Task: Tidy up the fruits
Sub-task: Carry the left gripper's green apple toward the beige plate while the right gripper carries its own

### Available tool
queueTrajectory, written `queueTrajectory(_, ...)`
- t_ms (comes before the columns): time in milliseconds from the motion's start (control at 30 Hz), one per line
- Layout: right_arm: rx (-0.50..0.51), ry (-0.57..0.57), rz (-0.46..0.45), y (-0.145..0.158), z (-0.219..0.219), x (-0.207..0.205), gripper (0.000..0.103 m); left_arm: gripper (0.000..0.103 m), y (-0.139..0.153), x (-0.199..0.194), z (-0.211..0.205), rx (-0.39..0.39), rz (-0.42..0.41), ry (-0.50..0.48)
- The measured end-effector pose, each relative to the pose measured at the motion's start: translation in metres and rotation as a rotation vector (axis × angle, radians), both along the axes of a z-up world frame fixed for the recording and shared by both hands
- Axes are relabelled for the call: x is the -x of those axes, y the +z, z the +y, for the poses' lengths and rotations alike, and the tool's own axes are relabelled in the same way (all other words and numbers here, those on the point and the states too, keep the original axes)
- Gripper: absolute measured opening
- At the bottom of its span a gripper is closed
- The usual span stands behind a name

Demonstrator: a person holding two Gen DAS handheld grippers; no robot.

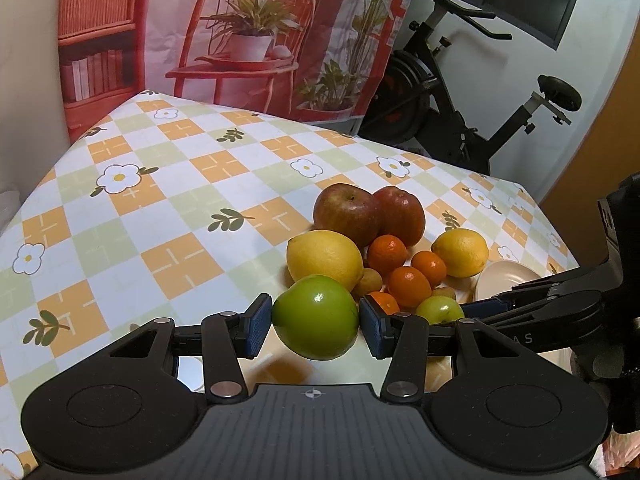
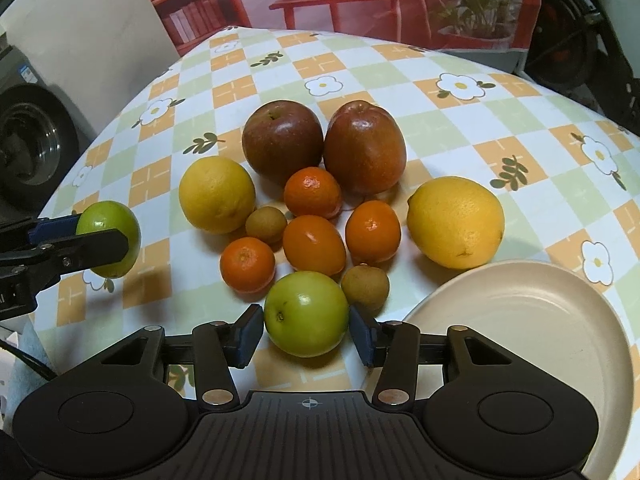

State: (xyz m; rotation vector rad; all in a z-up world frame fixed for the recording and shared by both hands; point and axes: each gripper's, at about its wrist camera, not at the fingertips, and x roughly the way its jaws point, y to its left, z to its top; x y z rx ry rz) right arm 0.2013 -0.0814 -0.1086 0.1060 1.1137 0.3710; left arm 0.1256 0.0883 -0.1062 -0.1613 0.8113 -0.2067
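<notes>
My left gripper (image 1: pixel 316 326) is shut on a green apple (image 1: pixel 316 318) and holds it above the tablecloth; it also shows in the right wrist view (image 2: pixel 108 238) at the left. My right gripper (image 2: pixel 306 330) is open around a second green apple (image 2: pixel 306 312) that rests on the table; a small gap shows beside each pad. Behind it lie two red apples (image 2: pixel 282 140), two lemons (image 2: pixel 456 222), several small oranges (image 2: pixel 314 244) and two small brown fruits (image 2: pixel 365 288). A beige plate (image 2: pixel 532 320) sits empty at the right.
The table has a checked flower-pattern cloth (image 1: pixel 160 208). A printed backdrop (image 1: pixel 248 32) hangs behind it. An exercise bike (image 1: pixel 460 92) stands past the far right corner. A grey machine (image 2: pixel 32 140) is off the table's left side.
</notes>
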Motion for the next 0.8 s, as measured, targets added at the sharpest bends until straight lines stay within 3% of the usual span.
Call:
queueTrajectory(400,-0.112,-0.048,-0.054,0.006,-0.015,0.017,0.043,0.05,0.004,-0.002,-0.004,-0.02,-0.004,-0.019)
queueTrajectory(800,-0.147,-0.169,-0.166,0.015,-0.06,0.032,0.043,0.05,0.017,-0.02,-0.037,-0.076,-0.027,-0.121)
